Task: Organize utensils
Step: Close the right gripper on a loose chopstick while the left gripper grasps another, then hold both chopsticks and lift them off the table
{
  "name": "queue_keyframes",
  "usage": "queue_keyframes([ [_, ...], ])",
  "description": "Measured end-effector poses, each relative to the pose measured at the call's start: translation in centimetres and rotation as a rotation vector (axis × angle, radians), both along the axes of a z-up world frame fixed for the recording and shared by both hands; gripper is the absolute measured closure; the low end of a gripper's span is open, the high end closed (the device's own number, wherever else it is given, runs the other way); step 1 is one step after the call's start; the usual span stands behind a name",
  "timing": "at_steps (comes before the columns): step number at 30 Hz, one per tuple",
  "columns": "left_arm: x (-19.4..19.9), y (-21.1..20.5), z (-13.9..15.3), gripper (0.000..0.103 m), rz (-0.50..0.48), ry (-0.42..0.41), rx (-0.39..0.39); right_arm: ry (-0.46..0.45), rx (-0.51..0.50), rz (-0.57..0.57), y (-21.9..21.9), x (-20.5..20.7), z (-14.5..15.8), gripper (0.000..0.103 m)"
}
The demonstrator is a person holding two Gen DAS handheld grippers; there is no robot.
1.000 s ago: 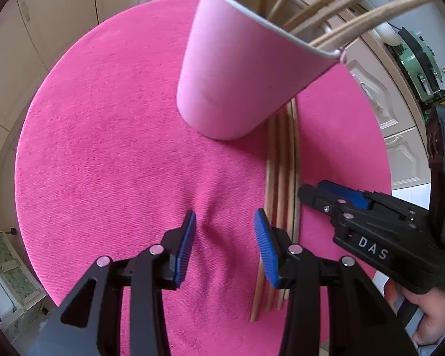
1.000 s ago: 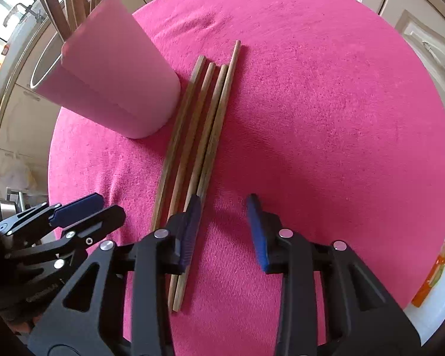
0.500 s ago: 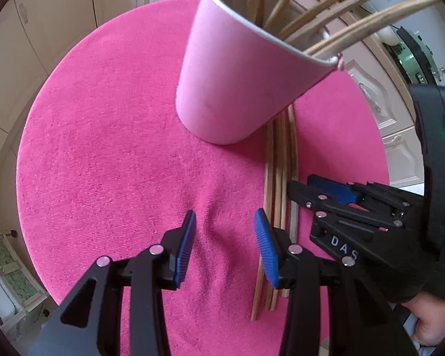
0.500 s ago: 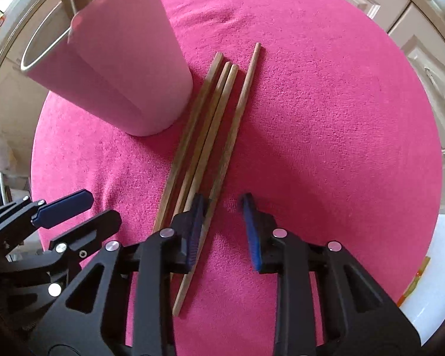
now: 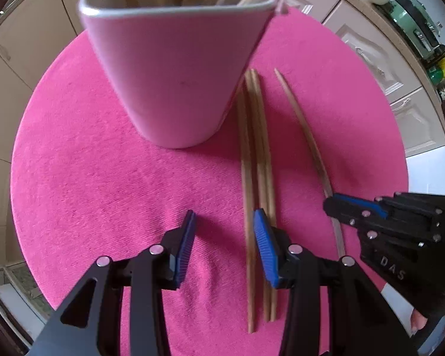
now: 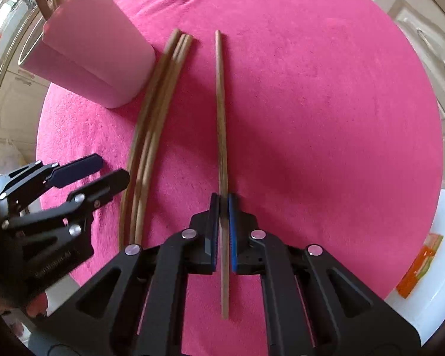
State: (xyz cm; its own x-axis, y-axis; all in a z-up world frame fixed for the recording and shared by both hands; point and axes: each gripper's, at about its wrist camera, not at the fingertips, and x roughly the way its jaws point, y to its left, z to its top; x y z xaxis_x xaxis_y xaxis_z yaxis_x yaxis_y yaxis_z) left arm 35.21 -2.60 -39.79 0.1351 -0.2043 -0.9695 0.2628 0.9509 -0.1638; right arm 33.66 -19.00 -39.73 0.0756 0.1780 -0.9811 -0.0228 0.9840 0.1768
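Right claw (image 6: pixel 223 204) clamps one chopstick (image 6: pixel 221 112), apart from three others (image 6: pixel 151 124)

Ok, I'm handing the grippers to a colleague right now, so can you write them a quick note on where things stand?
Right gripper: shut on one chopstick, which is set apart from the others.
Left gripper: open, holding nothing, low over the pink mat.
Three loose chopsticks lie together on the mat beside the pink cup.
Done: several sticks already stand in the cup.
Left: put the gripped chopstick into the cup, then the other three.
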Motion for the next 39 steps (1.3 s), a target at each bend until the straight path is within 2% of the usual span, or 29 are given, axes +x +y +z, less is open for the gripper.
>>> queue_keyframes([
  [5,0.2,-1.9,-0.4,0.063,-0.040,-0.015,0.054,0.004,0.017,-0.017,-1.5,-0.8,-0.3,0.097],
  [8,0.6,-1.8,-0.6,0.068,-0.026,-0.012,0.072,0.007,0.023,-0.019,-1.9,-0.8,0.0,0.097],
  [10,1.1,-2.5,-0.7,0.072,-0.027,-0.007,0.097,0.009,0.024,-0.018,-2.9,-0.8,0.5,0.097],
  [14,1.8,-4.6,-1.2,0.092,-0.057,-0.019,0.174,0.005,0.019,-0.001,-2.9,-0.1,0.0,0.097],
  [15,1.9,-4.8,-1.2,0.094,-0.055,-0.021,0.181,0.005,0.023,0.001,-3.0,-0.2,0.0,0.098],
  [21,0.7,-3.1,-0.2,0.096,-0.019,-0.022,0.134,0.049,0.058,0.017,-4.0,-1.6,-0.2,0.098],
  [24,-0.4,-2.5,-0.4,0.097,-0.010,0.044,0.082,0.093,0.094,0.008,-4.9,-3.2,-0.4,0.098],
  [27,-1.9,-2.9,-0.8,0.097,-0.034,0.037,0.093,0.114,0.096,0.023,-5.3,-4.2,-0.4,0.097],
  [32,-0.7,-2.2,-0.9,0.096,0.045,0.068,0.024,0.069,0.072,0.012,-5.2,-3.2,0.7,0.096],
  [39,1.4,-2.7,-0.7,0.095,0.048,0.042,0.040,0.026,0.044,0.017,-5.2,-0.5,1.2,0.096],
])
